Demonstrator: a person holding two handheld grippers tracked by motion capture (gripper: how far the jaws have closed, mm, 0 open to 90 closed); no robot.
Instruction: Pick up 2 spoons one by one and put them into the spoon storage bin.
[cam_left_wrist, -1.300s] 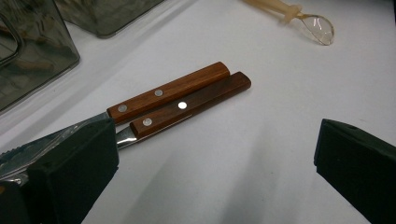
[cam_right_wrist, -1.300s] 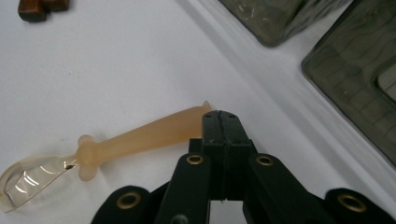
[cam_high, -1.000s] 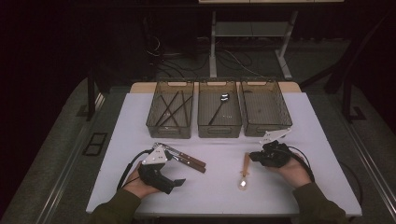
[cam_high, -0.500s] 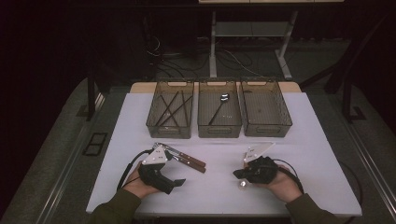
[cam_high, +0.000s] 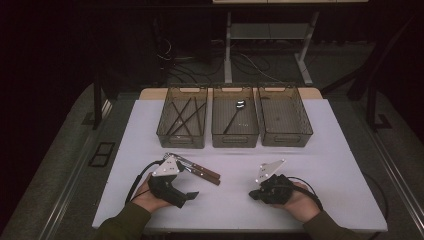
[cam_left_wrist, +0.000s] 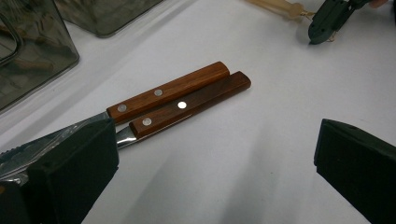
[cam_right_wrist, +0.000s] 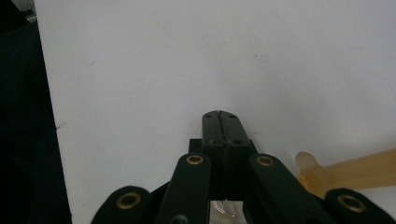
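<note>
white worktop (cam_high: 320, 150), two brown wooden-handled knives (cam_left_wrist: 180, 100) on it. left tool (cam_left_wrist: 215, 172) gapes wide right beside them; right tool (cam_right_wrist: 220, 122) is pinched closed beside a pale wooden-handled utensil (cam_right_wrist: 350, 172).

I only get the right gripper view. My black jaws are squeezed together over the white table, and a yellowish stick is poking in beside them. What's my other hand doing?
Observer: The left hand-held gripper sits low over the table with its jaws wide open and nothing between them.
Operator: Is there anything close to it?
Observer: Yes, two knives with brown wooden handles lie side by side right in front of it.
Operator: What's at the far side of the table?
Observer: Three see-through bins stand in a row there, and a spoon lies in the middle one.
</note>
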